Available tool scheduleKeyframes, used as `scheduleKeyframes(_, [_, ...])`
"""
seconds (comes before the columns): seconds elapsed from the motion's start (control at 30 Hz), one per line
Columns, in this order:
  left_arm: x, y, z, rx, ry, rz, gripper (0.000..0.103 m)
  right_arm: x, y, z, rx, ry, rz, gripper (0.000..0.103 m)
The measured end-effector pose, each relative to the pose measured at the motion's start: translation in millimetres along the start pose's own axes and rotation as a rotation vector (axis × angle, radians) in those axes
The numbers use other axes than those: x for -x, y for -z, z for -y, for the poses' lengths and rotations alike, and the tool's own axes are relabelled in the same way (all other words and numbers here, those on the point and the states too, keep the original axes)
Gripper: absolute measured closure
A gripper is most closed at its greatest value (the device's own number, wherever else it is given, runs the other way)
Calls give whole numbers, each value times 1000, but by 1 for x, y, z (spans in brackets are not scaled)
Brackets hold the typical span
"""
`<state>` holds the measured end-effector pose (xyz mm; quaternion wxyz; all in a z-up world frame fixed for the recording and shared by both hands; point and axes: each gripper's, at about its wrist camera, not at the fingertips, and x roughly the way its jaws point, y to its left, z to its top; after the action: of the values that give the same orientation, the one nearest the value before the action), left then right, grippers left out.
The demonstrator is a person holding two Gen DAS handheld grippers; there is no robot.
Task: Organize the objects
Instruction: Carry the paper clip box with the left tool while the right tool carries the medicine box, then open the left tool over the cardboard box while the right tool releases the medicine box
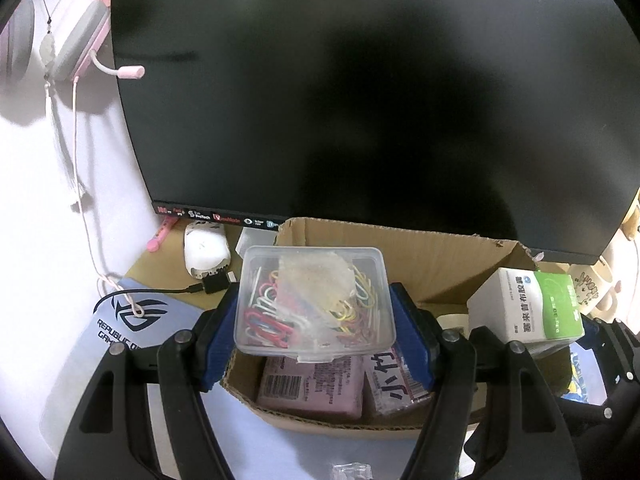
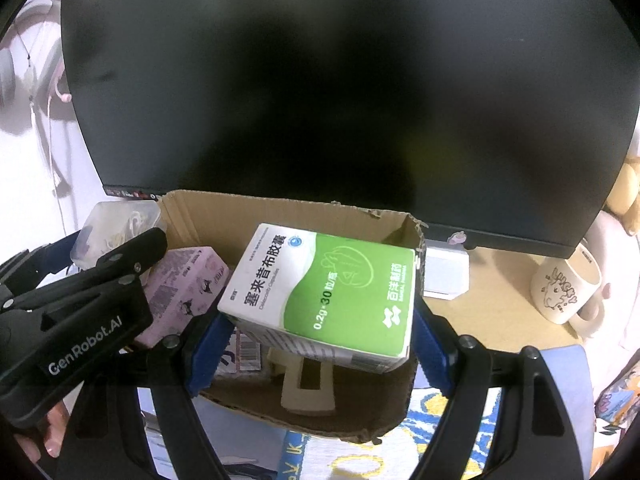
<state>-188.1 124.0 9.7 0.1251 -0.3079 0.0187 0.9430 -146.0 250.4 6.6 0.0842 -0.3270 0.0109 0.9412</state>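
two light loads over the cardboard box — left gripper pinching the slick, rigid clip box by its sides, right gripper squeezing the crushable medicine carton by its ends.

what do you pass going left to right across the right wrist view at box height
left gripper with its clear clip case → pink packet → green and white medicine box in the right gripper → white mug
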Motion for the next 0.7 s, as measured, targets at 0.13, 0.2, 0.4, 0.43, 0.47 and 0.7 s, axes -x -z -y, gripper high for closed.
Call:
scheduleKeyframes(0.13, [-5,2,-3,0,-10,-14,32,0,-1,-1,10,7,-2,16])
scheduleKeyframes(0.2, [-7,2,-5,3,-16,-21,32,0,-1,-2,13,9,-3,16])
scheduleKeyframes(0.4, [-11,4,-10,2,-24,-36,32,3,-2,-4,23,17,-8,16])
scheduleKeyframes(0.43, [-11,4,-10,2,-22,-37,32,1,-4,-5,24,16,-8,16])
scheduleKeyframes(0.47, [-11,4,-11,4,-16,-35,32,1,-4,-5,25,16,-9,16])
scheduleKeyframes(0.7, [2,2,-14,1,-19,3,32,0,-2,-3,24,4,-16,16])
